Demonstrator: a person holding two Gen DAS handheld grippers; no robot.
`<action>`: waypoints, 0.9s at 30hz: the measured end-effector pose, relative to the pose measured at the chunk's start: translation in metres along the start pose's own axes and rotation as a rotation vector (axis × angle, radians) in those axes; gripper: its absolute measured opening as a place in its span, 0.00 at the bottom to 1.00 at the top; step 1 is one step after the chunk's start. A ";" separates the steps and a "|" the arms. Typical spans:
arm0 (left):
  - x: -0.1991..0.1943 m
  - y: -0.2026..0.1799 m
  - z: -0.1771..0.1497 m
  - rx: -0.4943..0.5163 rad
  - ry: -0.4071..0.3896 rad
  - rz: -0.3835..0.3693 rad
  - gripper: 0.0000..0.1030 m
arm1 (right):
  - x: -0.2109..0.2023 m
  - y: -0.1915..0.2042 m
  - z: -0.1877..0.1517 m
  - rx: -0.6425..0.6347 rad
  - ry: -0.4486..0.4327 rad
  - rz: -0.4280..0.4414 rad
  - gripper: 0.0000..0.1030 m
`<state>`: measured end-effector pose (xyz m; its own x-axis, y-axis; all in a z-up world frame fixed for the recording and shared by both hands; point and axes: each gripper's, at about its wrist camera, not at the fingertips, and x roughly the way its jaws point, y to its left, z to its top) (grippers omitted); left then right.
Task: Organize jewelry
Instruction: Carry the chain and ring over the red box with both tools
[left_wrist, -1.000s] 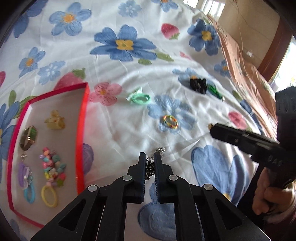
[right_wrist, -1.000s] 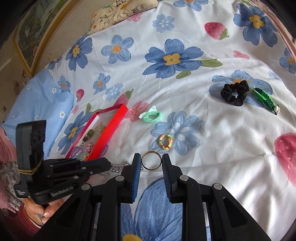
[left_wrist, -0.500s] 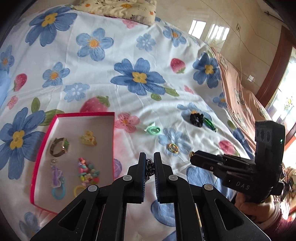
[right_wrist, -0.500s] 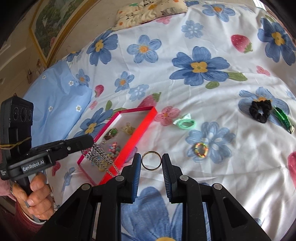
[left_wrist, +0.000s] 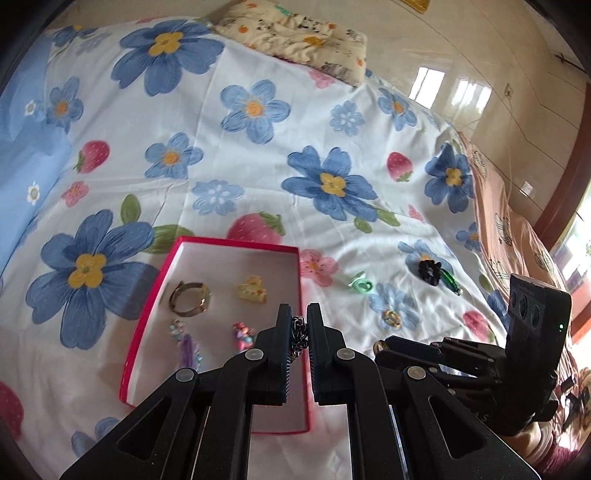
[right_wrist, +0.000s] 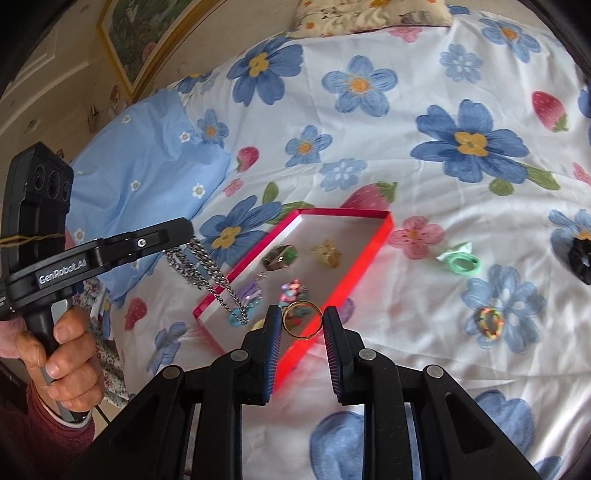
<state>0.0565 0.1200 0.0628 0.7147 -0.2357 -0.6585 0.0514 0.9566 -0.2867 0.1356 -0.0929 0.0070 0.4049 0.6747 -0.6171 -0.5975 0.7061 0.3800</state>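
Both wrist views high, facing down, sharing red tray (left_wrist: 236, 244)

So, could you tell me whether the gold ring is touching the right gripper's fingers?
Touching. In the right wrist view the gold ring spans the gap of the right gripper, its rim pressed against both fingers, held in the air above the red tray.

Floral bedsheet (left_wrist: 258, 177) (blue flowers, strawberries), cream pillow (left_wrist: 295, 40) at head, glossy tiled floor (left_wrist: 480, 74), framed painting (right_wrist: 144, 40).
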 end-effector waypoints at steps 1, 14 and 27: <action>0.000 0.004 -0.001 -0.007 0.005 0.006 0.07 | 0.006 0.006 -0.001 -0.011 0.010 0.009 0.22; 0.020 0.045 -0.007 -0.094 0.058 0.063 0.07 | 0.073 0.042 -0.007 -0.068 0.130 0.080 0.22; 0.052 0.083 -0.027 -0.173 0.105 0.082 0.07 | 0.127 0.048 -0.019 -0.127 0.266 0.030 0.23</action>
<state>0.0793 0.1830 -0.0137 0.6345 -0.1834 -0.7508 -0.1308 0.9320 -0.3382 0.1447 0.0225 -0.0664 0.2000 0.6029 -0.7724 -0.6949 0.6430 0.3219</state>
